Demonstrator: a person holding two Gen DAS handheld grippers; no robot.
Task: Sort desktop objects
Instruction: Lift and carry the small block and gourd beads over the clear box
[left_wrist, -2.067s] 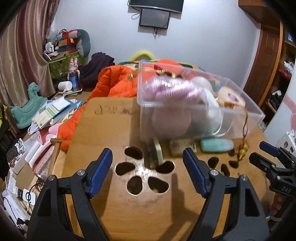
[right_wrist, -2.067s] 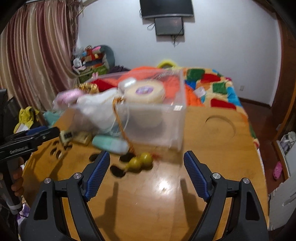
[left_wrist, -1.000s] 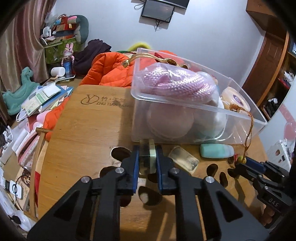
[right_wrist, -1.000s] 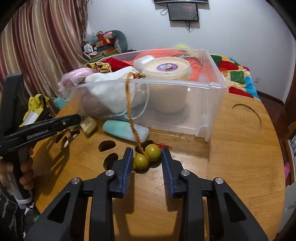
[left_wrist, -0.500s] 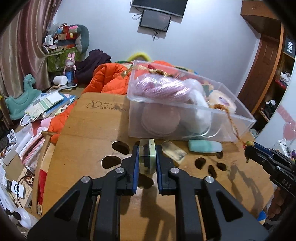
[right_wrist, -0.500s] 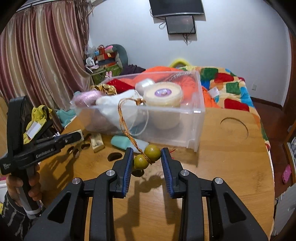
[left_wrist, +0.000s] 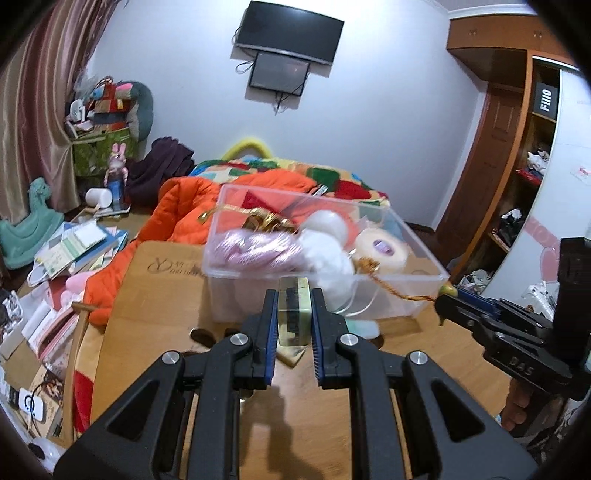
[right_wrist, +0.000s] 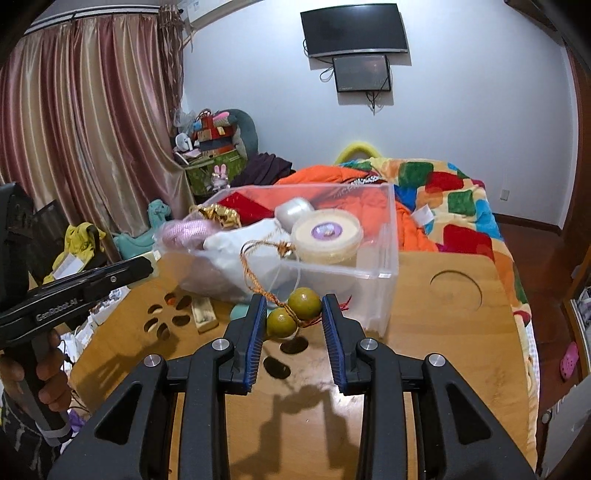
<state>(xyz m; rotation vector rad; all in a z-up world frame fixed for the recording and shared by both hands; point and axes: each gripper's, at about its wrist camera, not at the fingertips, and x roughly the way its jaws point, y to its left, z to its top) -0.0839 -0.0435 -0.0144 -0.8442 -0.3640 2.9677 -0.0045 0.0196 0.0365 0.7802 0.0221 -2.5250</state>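
My left gripper (left_wrist: 293, 314) is shut on a pale green translucent block (left_wrist: 293, 308) and holds it above the wooden table (left_wrist: 155, 295), in front of the clear plastic bin (left_wrist: 413, 258). My right gripper (right_wrist: 293, 314) is shut on two olive-green gourd beads (right_wrist: 303, 303) tied to a gold braided cord (right_wrist: 253, 277) that runs up into the bin (right_wrist: 388, 240). The bin holds pink yarn (left_wrist: 255, 251), a white bundle (left_wrist: 325, 258), a round cream tub (right_wrist: 327, 232) and gold ribbon (right_wrist: 218, 216). The right gripper shows in the left wrist view (left_wrist: 448, 295); the left one shows in the right wrist view (right_wrist: 147, 267).
A yellowish clear block (right_wrist: 203, 314) and a mint green oblong object (left_wrist: 364, 326) lie on the table beside the bin. The table has flower-shaped cut-outs (right_wrist: 170, 310) and a round recess (right_wrist: 456, 293). An orange jacket (left_wrist: 184, 206) and a patchwork blanket (right_wrist: 458, 206) lie behind.
Both grippers have risen with their loads. The green block is now level with the bin's rim, and the beads hang higher off the table, the cord pulled up toward the bin.
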